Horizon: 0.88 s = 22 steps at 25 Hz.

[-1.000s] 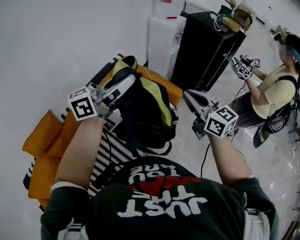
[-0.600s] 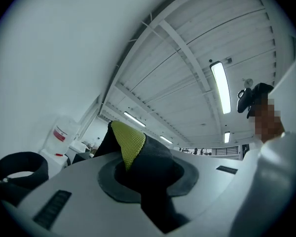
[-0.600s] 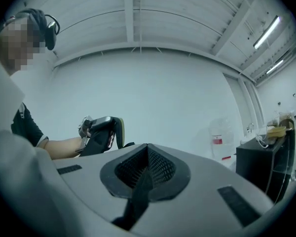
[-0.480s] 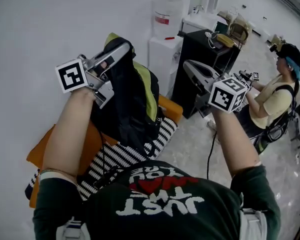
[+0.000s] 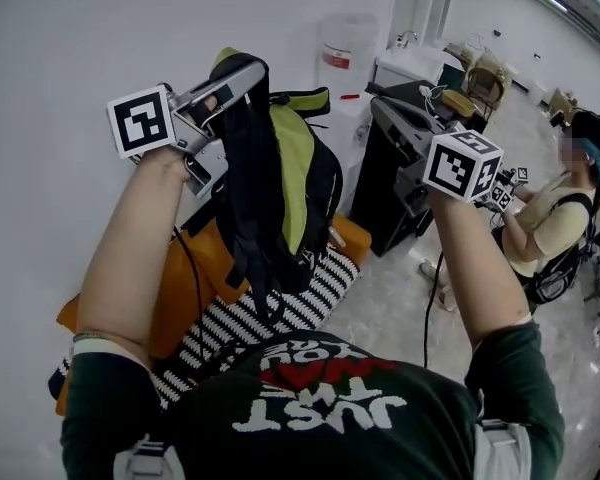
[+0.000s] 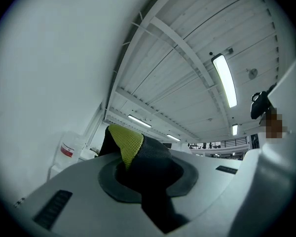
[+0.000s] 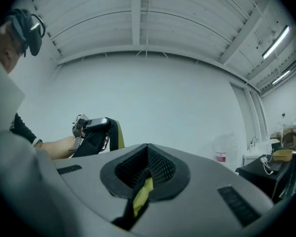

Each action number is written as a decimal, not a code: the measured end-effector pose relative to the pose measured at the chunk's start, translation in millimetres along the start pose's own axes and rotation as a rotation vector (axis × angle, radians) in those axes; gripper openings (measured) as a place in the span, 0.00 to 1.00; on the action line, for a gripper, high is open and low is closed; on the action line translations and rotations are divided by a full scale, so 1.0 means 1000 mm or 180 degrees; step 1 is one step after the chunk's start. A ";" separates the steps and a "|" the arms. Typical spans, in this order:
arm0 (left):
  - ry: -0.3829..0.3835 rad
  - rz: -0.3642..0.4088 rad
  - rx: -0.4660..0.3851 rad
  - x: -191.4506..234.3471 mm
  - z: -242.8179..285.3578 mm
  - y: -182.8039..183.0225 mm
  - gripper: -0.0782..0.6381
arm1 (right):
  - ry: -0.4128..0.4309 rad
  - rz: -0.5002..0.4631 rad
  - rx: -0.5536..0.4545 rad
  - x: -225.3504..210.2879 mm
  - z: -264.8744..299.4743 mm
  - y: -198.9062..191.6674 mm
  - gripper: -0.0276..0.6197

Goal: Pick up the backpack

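Note:
The black and yellow-green backpack (image 5: 280,198) hangs in the air, above the orange and striped things it lay on. My left gripper (image 5: 242,73) is raised high and shut on the backpack's top; its black and green fabric (image 6: 138,147) fills the space between the jaws of the left gripper (image 6: 143,169). My right gripper (image 5: 380,113) is held up to the right of the pack. A green-edged strap (image 5: 302,98) reaches toward it. In the right gripper view the right gripper (image 7: 147,164) is shut on a yellow-green strip (image 7: 142,194). The left gripper (image 7: 96,125) shows there too.
Below the pack lie an orange cushion (image 5: 195,278) and a black-and-white striped cloth (image 5: 270,313). A white wall is on the left. A water dispenser (image 5: 345,48) and a black cabinet (image 5: 400,188) stand behind. Another person (image 5: 550,218) sits at the right.
Both grippers have risen a good way. The backpack came up with them off the orange cushion and striped cloth and now hangs free.

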<state>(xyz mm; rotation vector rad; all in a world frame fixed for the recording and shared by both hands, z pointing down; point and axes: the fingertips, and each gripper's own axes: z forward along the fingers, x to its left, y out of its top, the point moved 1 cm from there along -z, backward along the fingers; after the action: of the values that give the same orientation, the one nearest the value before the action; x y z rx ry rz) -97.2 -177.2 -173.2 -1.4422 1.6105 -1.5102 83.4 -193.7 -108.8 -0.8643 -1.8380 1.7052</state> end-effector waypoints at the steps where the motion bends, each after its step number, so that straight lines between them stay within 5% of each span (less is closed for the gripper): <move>1: -0.0024 0.0000 -0.0002 -0.003 0.002 0.001 0.21 | 0.0006 -0.0009 -0.0001 0.001 0.001 0.002 0.08; 14: 0.0079 -0.0178 0.0140 0.002 -0.003 -0.036 0.20 | -0.0018 0.0019 0.0081 0.001 0.007 -0.005 0.08; 22: 0.0076 -0.0092 0.0132 0.005 -0.004 -0.022 0.20 | 0.0003 -0.0004 0.0116 0.002 0.021 -0.002 0.08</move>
<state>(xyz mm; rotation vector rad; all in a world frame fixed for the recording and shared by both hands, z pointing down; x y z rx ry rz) -94.7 -176.1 -150.8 -1.4358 1.5692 -1.5735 66.4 -206.6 -109.5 -0.8488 -1.8008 1.7318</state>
